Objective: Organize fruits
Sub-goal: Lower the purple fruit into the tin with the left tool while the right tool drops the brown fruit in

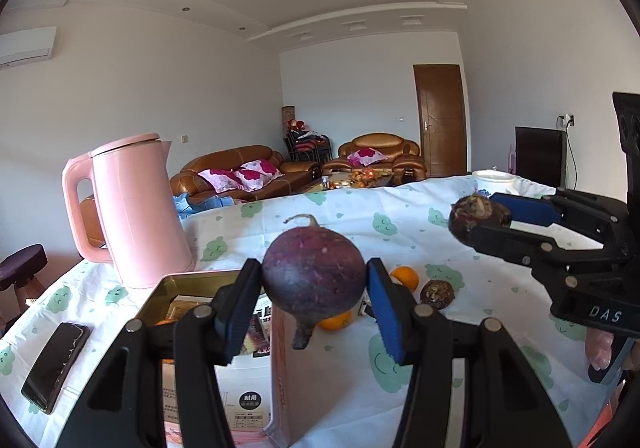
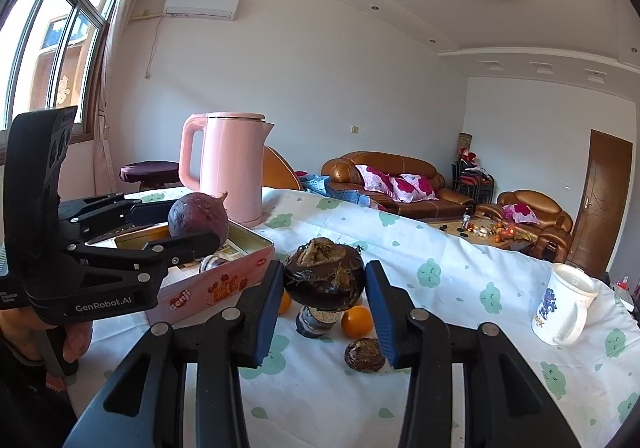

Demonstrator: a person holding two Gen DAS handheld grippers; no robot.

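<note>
The left gripper (image 1: 314, 284) is squeezing a round purple fruit (image 1: 314, 276) between its blue pads. The fruit is sitting snug in the middle, with its thin stem curling up on top and a short dark stub hanging down below. So its long line is running up and down. It is hanging in the air right above the open tin box (image 1: 188, 288), which is lying just under and a little to the left of it. The left hand is the nearer one to the box.

The right gripper (image 2: 325, 282) is pinching a dark brown bulb (image 2: 325, 276) with a rough, flaky top. It is also up in the air, over the tablecloth (image 2: 460, 288) and off to the right of the box.

Down on the cloth, two oranges (image 2: 357, 322) and another brown bulb (image 2: 365, 355) are waiting near each other. A pink kettle (image 1: 136, 211) is standing behind the box.

I am guessing the purple fruit is going down into the box next, almost straight down.
</note>
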